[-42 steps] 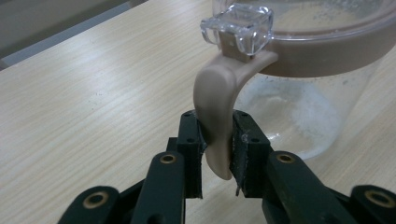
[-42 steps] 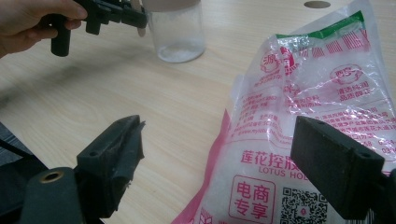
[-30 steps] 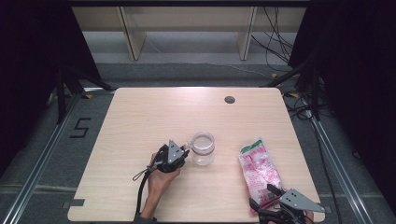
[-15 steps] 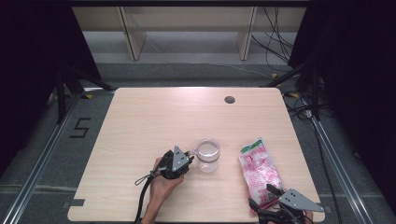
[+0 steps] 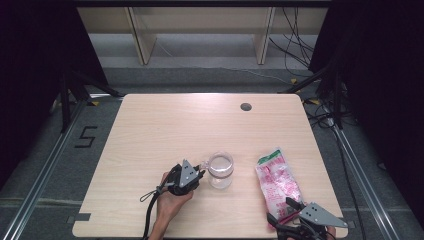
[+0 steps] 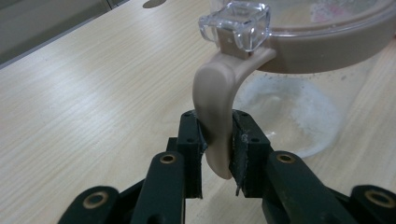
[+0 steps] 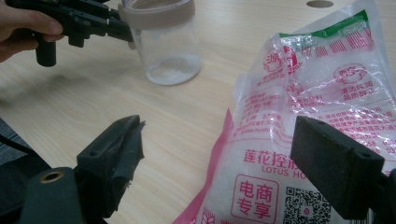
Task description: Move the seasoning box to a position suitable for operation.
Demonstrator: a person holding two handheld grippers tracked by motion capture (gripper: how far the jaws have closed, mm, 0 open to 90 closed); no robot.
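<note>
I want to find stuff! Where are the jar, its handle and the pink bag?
jar point(image 5: 220, 170): high view, clear glass side.
handle point(image 6: 215, 109): left gripper view, tan curve between the jaws.
pink bag point(image 7: 299, 121): right gripper view, printed front.

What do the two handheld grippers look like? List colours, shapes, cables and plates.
Left gripper: black body, two black blocky jaws with brass-coloured pivot pins, a grey three-cornered plate on top, and a black cable trailing back along the bare forearm. Right gripper: the same black build and grey plate; its jaws carry rough dark pads.

High view looks down on the table point(image 5: 150, 130); both gripper views, close and low, share the jar point(image 6: 322, 60).
</note>
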